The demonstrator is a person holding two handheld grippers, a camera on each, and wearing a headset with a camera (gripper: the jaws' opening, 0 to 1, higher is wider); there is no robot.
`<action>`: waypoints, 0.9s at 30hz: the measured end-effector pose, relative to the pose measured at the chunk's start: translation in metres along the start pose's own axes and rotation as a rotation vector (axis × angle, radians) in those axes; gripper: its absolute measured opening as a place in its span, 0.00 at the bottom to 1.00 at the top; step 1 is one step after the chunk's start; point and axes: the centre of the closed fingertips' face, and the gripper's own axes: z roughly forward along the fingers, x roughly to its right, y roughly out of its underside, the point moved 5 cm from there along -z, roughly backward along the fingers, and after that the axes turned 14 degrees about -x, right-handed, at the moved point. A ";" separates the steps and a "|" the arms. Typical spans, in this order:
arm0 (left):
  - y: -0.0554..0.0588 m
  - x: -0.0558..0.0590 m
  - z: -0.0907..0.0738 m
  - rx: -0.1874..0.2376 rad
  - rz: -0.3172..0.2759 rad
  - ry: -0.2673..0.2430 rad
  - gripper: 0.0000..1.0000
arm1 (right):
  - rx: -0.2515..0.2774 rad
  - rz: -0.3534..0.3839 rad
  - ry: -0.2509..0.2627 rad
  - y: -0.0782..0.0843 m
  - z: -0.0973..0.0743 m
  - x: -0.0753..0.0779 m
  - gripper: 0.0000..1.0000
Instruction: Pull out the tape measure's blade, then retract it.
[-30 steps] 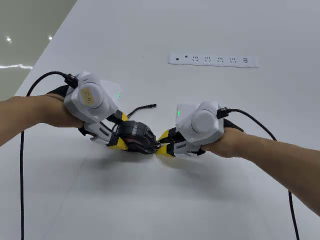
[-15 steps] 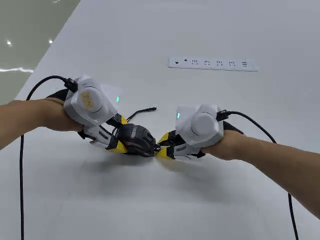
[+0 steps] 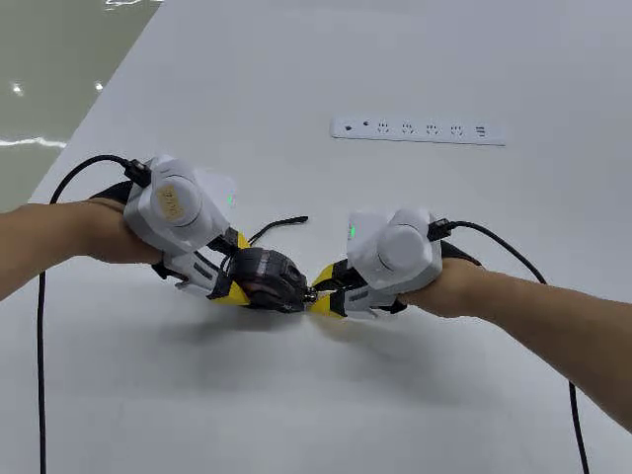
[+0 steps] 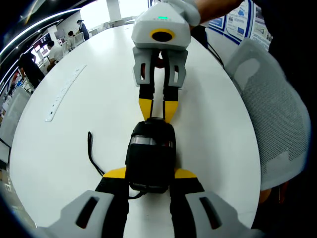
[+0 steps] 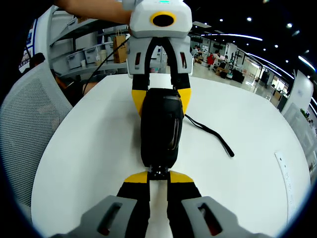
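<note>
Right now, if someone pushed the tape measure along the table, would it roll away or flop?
Probably neither. The tape measure looks like a hard, chunky case, so it should stay stiff and slide rather than roll. Its black strap lies in loose curves on the table, so that part would likely flop and drag behind.
</note>
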 end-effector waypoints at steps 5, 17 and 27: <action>0.000 0.000 0.000 -0.001 -0.001 0.000 0.26 | -0.004 -0.006 0.002 0.002 -0.001 0.000 0.11; 0.001 -0.001 0.001 0.004 -0.003 0.000 0.26 | -0.005 -0.015 -0.002 0.004 -0.004 -0.001 0.11; 0.000 0.001 0.000 0.007 -0.011 -0.004 0.26 | -0.005 -0.021 -0.001 0.006 -0.006 0.000 0.11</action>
